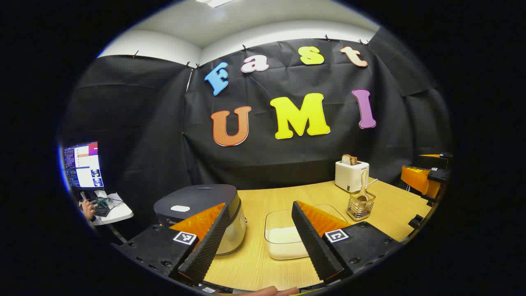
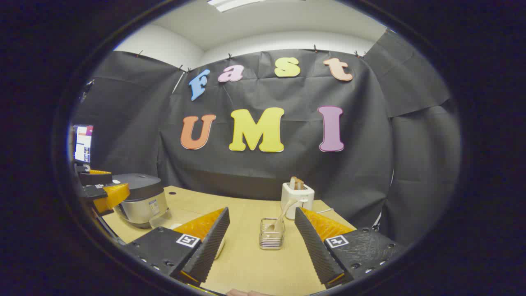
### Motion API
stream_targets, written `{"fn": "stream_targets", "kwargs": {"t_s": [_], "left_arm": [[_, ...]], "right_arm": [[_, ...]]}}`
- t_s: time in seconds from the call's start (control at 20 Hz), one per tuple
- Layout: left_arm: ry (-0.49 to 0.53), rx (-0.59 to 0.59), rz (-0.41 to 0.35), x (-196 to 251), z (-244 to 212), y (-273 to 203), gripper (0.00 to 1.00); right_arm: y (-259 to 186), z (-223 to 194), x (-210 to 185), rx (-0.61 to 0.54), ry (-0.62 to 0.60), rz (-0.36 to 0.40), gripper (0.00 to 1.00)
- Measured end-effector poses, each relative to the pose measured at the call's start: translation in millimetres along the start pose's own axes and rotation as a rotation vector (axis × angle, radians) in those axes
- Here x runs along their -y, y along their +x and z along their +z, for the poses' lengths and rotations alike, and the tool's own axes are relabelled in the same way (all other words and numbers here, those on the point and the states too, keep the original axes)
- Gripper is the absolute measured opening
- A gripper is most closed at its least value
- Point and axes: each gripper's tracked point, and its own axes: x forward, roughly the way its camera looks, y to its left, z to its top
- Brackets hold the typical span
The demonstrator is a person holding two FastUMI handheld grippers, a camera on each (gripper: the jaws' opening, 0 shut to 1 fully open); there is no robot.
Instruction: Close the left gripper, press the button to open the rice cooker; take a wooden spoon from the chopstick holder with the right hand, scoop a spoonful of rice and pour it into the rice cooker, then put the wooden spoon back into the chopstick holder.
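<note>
Hovering spread and empty, left gripper [image 1: 259, 238] sits over the table [image 1: 254, 263], rice cooker [image 1: 201, 205] lid down just ahead-left, rice container [image 1: 287, 238] ahead. Right gripper [image 2: 261, 242], also spread, faces the spoon [image 2: 281, 216] in its holder [image 2: 271, 238]. Risk: pressing the button [image 1: 180, 208] with fingers apart could miss or slip.

Colours on the pale wooden table

We see a light, fine-grained wood table [image 1: 263, 263], a rice cooker [image 1: 205, 205] with a matte black lid, a white oval button and a silvery body, and a clear container [image 1: 287, 238] of white rice. The chopstick holder [image 2: 272, 236] is silver wire and holds a pale wooden spoon [image 2: 281, 218]. Behind stands a white toaster [image 1: 351, 176] with brown toast. We see black cloth on the wall.
</note>
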Motion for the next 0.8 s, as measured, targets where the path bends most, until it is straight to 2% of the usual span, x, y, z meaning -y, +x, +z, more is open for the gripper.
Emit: {"fn": "stream_targets", "kwargs": {"t_s": [0.1, 0.3, 0.65, 0.75, 0.8], "left_arm": [[-0.018, -0.008, 0.028, -16.2, 1.0, 2.3, 0.97], [-0.047, -0.017, 0.037, -29.0, -2.1, 2.1, 0.97], [-0.037, -0.019, -0.001, -25.3, -0.9, 4.0, 0.97], [-0.038, -0.029, -0.009, -31.4, -4.8, 7.0, 0.95], [-0.040, -0.043, -0.019, -31.5, -8.2, 7.7, 0.91]], "right_arm": [[0.4, -1.0, -0.6, -0.002, 0.020, 0.011, 0.95], [2.6, -0.5, 0.0, -0.002, 0.025, 0.026, 0.95], [4.8, -3.9, 2.6, -0.008, 0.023, 0.027, 0.95], [7.1, -6.3, 4.9, -0.021, 0.023, 0.028, 0.95], [6.7, -5.6, 8.2, -0.023, 0.022, 0.022, 0.95]]}}
